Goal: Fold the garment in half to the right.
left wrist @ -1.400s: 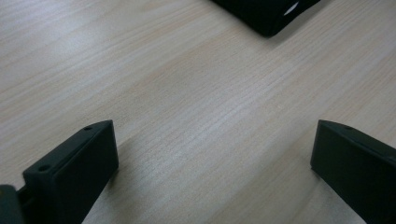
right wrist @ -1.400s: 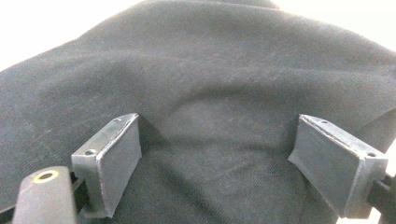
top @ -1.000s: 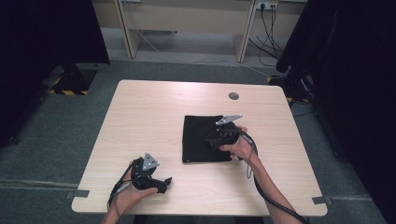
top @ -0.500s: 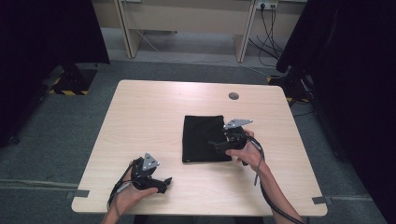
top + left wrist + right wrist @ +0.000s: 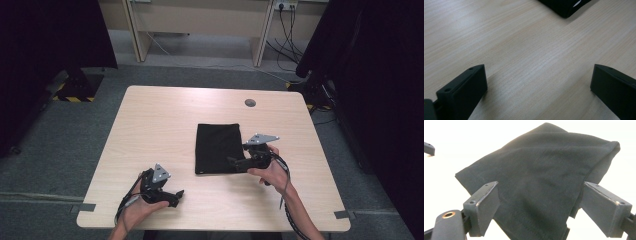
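Observation:
A folded black cloth (image 5: pixel 217 147) lies flat near the middle of the light wooden table (image 5: pixel 160 125). My right gripper (image 5: pixel 236 162) sits at the cloth's right near corner, pointing left over it. In the right gripper view the cloth (image 5: pixel 541 177) spreads out ahead and its near edge lies between the wide-apart jaws, which stand open (image 5: pixel 537 212). My left gripper (image 5: pixel 175 196) rests near the table's front left edge, held by a hand. It is open (image 5: pixel 536 93) over bare wood, and a corner of the cloth (image 5: pixel 564 6) shows far ahead.
A round grey cable hole (image 5: pixel 250 103) sits at the table's far right. Desk legs and cables (image 5: pixel 285 20) stand beyond the table on grey carpet. Dark curtains (image 5: pixel 380 75) hang at both sides. Cables trail from each gripper off the front edge.
My right gripper has drawn back to the right and toward the front, from over the cloth to its right near corner. The left gripper has stayed put.

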Tool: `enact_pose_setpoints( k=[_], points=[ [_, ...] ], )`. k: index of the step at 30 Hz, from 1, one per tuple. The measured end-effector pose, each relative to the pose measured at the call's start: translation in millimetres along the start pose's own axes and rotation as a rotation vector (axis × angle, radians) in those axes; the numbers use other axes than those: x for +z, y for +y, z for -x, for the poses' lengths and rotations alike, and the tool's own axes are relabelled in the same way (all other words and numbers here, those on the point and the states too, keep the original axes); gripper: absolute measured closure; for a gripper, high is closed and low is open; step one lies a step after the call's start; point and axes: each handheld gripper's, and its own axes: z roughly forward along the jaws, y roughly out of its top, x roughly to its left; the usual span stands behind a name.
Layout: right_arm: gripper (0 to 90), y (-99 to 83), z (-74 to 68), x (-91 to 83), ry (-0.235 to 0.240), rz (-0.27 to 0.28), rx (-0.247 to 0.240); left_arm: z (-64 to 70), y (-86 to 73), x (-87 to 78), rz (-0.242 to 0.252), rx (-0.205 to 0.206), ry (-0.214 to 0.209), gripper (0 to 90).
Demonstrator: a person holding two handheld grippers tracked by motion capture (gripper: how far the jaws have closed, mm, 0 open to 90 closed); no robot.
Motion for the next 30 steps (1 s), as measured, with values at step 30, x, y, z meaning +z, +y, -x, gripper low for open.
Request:
enact_pose_setpoints(
  k=[30],
  points=[
    [16.5, -41.4, -7.0, -35.5, -0.032, -0.003, 0.039, -0.7, -0.4, -0.4, 0.001, -0.005, 0.009, 0.0]
  ],
)
